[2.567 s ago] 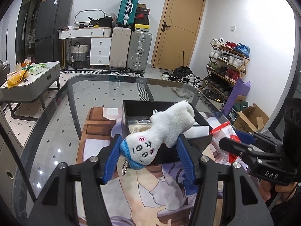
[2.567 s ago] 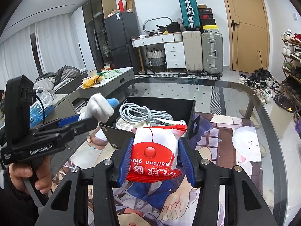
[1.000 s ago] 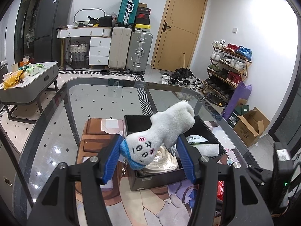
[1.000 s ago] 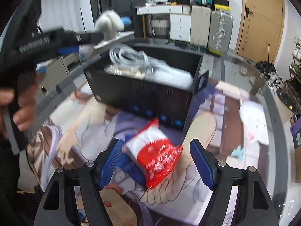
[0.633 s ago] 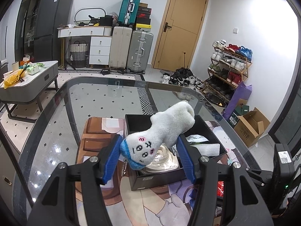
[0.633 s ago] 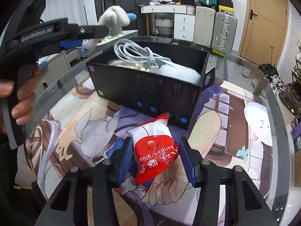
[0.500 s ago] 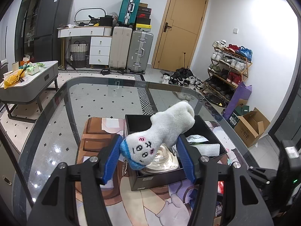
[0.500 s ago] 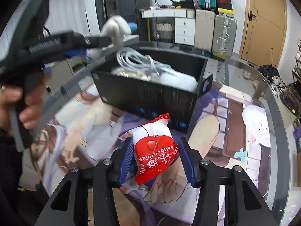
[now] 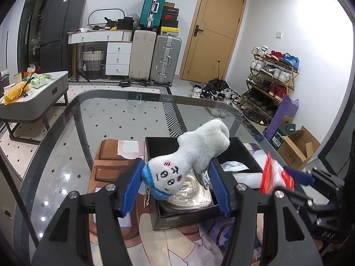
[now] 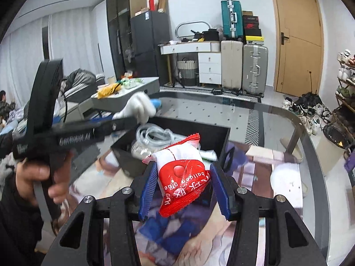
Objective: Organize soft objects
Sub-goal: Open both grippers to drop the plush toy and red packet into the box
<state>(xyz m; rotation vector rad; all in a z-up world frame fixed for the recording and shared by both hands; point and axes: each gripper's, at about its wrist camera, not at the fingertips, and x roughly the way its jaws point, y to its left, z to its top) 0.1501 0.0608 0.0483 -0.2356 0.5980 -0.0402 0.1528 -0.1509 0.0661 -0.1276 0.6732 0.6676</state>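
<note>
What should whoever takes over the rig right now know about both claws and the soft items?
Left claw: shut on the white plush toy, held in the air above the near end of the black box.
Right claw: its jaws have just been closing and now grip the red-and-white packet, lifted clear of the printed mat, just in front of the box.
Done: both soft items picked up. The box already holds a coiled white cable and other white items.
Left: probably lower each item into the box and release; neither is inside yet.
</note>
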